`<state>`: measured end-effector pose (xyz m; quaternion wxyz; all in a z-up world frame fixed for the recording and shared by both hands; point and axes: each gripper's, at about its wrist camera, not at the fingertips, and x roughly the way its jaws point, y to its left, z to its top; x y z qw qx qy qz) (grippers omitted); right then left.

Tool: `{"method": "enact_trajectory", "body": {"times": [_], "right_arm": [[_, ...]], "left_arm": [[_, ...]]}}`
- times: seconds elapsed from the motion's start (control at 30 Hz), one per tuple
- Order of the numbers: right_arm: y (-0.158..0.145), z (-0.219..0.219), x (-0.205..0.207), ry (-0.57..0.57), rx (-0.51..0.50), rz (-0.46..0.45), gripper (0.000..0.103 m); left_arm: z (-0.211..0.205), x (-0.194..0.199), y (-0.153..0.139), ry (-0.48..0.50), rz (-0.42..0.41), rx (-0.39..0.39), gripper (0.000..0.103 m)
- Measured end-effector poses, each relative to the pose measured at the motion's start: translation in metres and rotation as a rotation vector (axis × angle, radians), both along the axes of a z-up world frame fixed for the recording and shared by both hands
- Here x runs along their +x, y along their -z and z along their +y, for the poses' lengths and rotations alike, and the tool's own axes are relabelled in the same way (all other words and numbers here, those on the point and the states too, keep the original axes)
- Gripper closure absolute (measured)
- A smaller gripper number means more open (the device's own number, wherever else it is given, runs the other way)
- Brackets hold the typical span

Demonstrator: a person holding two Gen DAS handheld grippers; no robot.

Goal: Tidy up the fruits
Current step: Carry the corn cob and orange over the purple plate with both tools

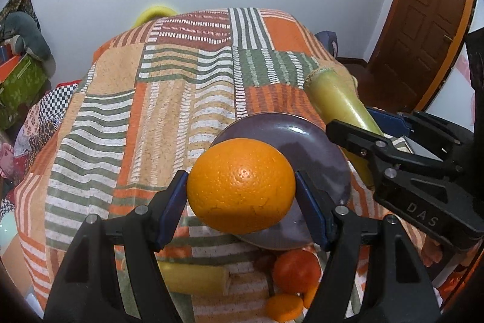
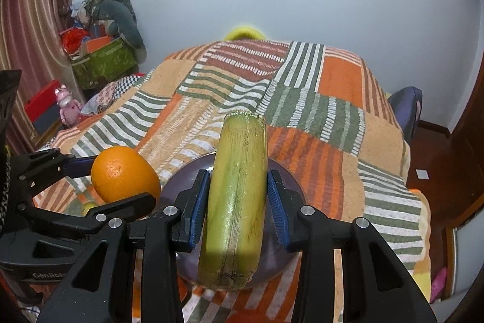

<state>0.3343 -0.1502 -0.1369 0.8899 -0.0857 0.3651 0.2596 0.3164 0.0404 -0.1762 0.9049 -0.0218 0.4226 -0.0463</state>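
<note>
My left gripper (image 1: pixel 241 196) is shut on a large orange (image 1: pixel 241 185) and holds it above the near edge of a dark purple plate (image 1: pixel 317 147) on the striped patchwork cloth. My right gripper (image 2: pixel 238 202) is shut on a thick yellow-green cane stalk (image 2: pixel 237 202), held lengthwise over the same plate (image 2: pixel 181 180). In the left wrist view the stalk (image 1: pixel 338 99) and the right gripper (image 1: pixel 393 159) are to the right of the plate. In the right wrist view the orange (image 2: pixel 124 177) and the left gripper (image 2: pixel 90 186) are at the left.
Below the plate in the left wrist view lie a yellow stalk piece (image 1: pixel 193 277), a red-orange tomato-like fruit (image 1: pixel 296 270) and a small orange fruit (image 1: pixel 284 306). The cloth-covered table (image 2: pixel 332 87) stretches to the back wall. A wooden door (image 1: pixel 423 20) is on the right.
</note>
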Motion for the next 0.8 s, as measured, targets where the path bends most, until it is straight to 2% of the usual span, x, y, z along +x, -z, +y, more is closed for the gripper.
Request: {"method": "enact_trajectory", "body": {"times": [0.4, 0.8], "right_arm": [[0.040, 0.012, 0.027, -0.037, -0.088, 0.116, 0.068], [0.066, 0.021, 0.040, -0.079, -0.165, 0.214, 0.068]], "left_arm": [[0.009, 0.035, 0.027, -0.002, 0.082, -0.012, 0.033], [0.014, 0.052, 0.054, 0.004, 0.174, -0.028, 0.033]]}}
